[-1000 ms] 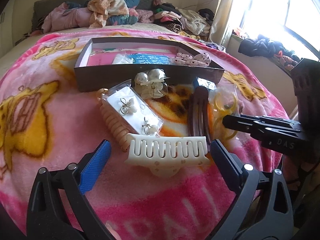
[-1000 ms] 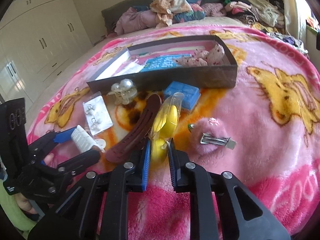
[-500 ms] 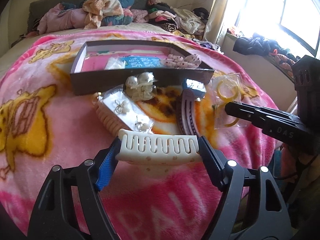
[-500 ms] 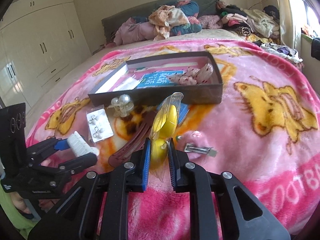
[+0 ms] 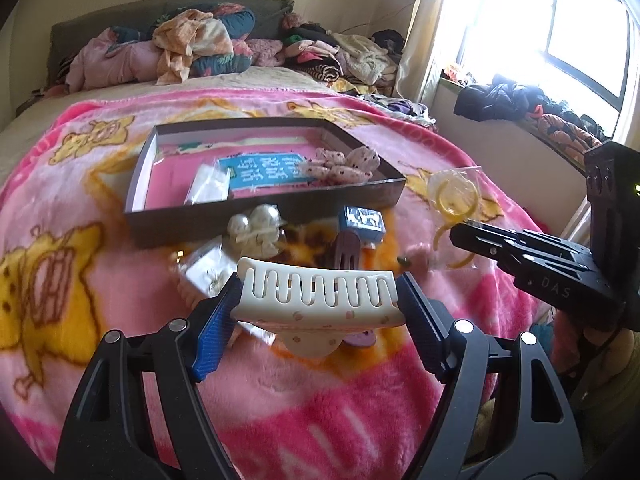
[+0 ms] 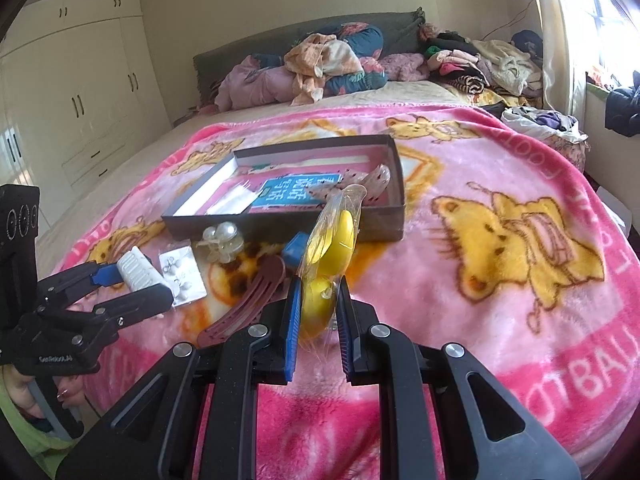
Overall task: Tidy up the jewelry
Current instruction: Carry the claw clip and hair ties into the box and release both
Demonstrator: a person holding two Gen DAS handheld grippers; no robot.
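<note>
1. Your right view alone shows the wardrobe; your left view alone shows the window.
2. Your left tongs grip the white hair claw near the box; your right tongs pinch the yellow-bangle bag.
3. Both hang over the pink blanket on the bed.
</note>
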